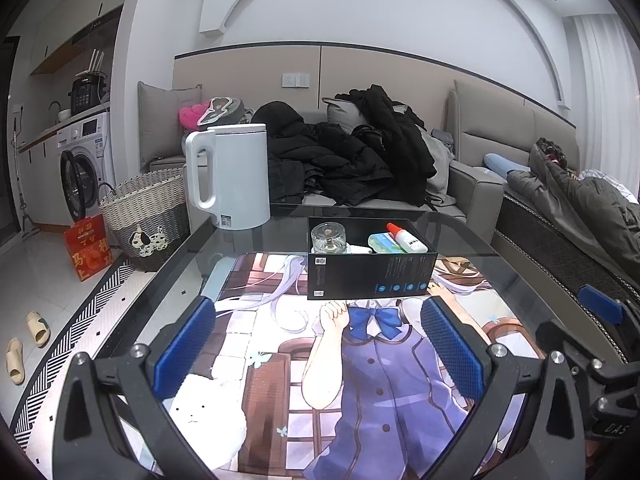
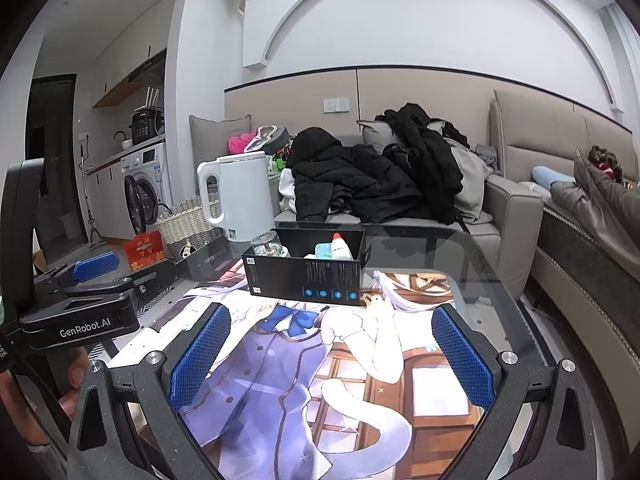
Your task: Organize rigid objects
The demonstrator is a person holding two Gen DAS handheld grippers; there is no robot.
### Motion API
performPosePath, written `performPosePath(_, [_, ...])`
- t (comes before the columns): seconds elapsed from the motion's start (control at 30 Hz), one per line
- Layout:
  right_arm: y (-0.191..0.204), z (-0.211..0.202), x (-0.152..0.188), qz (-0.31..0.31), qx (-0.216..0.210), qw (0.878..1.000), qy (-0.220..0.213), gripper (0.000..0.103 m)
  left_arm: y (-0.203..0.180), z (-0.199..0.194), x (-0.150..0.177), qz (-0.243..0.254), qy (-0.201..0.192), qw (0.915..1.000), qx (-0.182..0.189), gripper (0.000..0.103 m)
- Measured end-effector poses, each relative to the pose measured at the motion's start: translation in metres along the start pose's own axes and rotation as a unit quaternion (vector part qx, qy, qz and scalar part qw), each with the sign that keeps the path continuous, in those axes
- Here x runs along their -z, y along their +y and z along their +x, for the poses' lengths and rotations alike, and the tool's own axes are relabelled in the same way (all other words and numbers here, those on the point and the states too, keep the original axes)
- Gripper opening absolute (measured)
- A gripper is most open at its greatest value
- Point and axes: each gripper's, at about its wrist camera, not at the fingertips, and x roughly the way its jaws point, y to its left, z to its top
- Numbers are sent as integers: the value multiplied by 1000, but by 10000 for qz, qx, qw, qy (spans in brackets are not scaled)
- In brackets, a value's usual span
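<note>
A black open box (image 1: pixel 370 276) (image 2: pixel 306 278) stands on the printed mat at the middle of the glass table. In it are a clear glass jar (image 1: pixel 329 237) (image 2: pixel 267 243), a teal pack (image 1: pixel 382 241) (image 2: pixel 323 249) and a white bottle with a red cap (image 1: pixel 406 237) (image 2: pixel 341 247). My left gripper (image 1: pixel 320 322) is open and empty, over the mat in front of the box. My right gripper (image 2: pixel 332 330) is open and empty, also short of the box. The left gripper shows at the left of the right wrist view (image 2: pixel 96 262).
A white electric kettle (image 1: pixel 230 174) (image 2: pixel 240 200) stands on the table's far left corner. The glass table edge (image 1: pixel 160 276) drops to the floor at left. A woven basket (image 1: pixel 148 216) and red bag (image 1: pixel 88 252) sit on the floor. A sofa with dark clothes (image 1: pixel 352 160) is behind.
</note>
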Motion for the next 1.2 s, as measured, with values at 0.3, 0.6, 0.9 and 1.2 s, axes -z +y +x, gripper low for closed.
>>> performPosePath(0.3, [7, 13, 4, -17, -92, 9995, 305, 102, 2, -1, 1, -8, 65, 10000, 52, 103])
performPosePath(0.6, [4, 15, 6, -19, -62, 9994, 344, 102, 2, -4, 2, 1, 24, 10000, 39, 103])
performPosePath(0.9, [4, 12, 5, -35, -66, 9995, 298, 102, 1, -4, 0, 40, 36, 10000, 9, 103])
performPosePath(1.2, [5, 12, 5, -55, -72, 9995, 286, 102, 1, -3, 0, 9, 50, 10000, 26, 103])
